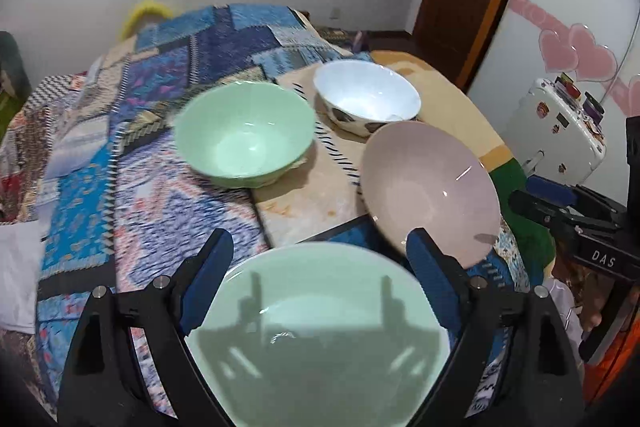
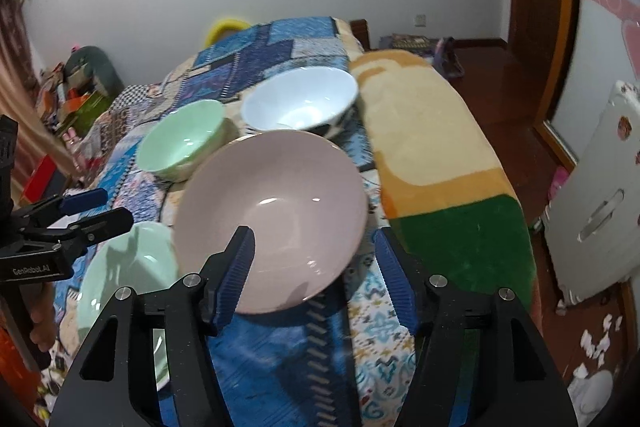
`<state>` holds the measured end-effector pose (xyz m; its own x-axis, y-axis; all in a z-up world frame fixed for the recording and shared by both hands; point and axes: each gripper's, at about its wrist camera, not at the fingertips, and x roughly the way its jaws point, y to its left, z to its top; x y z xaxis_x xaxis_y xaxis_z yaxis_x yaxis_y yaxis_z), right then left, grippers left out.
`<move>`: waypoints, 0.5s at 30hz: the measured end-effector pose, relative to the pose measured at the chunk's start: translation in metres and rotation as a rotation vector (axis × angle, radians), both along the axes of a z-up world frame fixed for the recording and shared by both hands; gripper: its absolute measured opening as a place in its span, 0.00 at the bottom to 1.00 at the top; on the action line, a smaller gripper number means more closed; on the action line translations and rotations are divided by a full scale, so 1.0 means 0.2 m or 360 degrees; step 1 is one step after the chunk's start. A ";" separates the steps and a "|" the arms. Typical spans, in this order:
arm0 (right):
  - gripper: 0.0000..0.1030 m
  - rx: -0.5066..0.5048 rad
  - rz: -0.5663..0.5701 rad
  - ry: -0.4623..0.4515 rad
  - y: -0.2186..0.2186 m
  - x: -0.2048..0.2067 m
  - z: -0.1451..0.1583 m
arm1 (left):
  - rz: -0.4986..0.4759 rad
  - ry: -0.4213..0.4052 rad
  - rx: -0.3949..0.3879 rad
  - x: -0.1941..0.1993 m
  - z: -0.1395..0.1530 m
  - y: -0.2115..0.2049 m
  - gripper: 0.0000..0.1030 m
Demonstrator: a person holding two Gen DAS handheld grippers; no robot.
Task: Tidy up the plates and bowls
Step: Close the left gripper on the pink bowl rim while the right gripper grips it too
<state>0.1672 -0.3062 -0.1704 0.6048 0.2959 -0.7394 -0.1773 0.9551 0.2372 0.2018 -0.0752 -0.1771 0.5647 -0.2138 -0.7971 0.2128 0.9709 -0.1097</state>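
Looking along my left gripper (image 1: 320,255), I see its jaws spread wide with the near green bowl (image 1: 320,339) directly beneath and between them; I cannot tell whether they touch its rim. My right gripper (image 2: 316,251) is also wide open, gripping nothing, its left finger (image 2: 236,267) over the near edge of the pink bowl (image 2: 272,203), which appears tilted. Beyond lie a second green bowl (image 1: 244,135) and a white bowl (image 1: 366,95), all resting on the patterned blanket (image 1: 160,187).
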 end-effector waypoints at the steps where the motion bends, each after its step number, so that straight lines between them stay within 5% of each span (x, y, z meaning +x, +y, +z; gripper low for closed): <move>1: 0.57 0.0006 -0.0011 0.0007 -0.01 0.01 -0.02 | -0.0006 0.0018 -0.0009 0.03 -0.02 -0.02 0.86; 8: 0.57 0.0003 -0.0053 0.0065 -0.04 0.08 -0.13 | -0.0052 0.0119 -0.0023 0.22 -0.17 -0.14 0.84; 15: 0.28 0.0102 -0.0029 0.0139 -0.05 0.12 -0.20 | -0.0107 0.0218 -0.0029 0.31 -0.28 -0.21 0.51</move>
<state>0.1917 -0.3170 -0.2108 0.5443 0.3341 -0.7695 -0.1361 0.9403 0.3120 0.2630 -0.1181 -0.2323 0.4348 -0.2626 -0.8614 0.2588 0.9526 -0.1597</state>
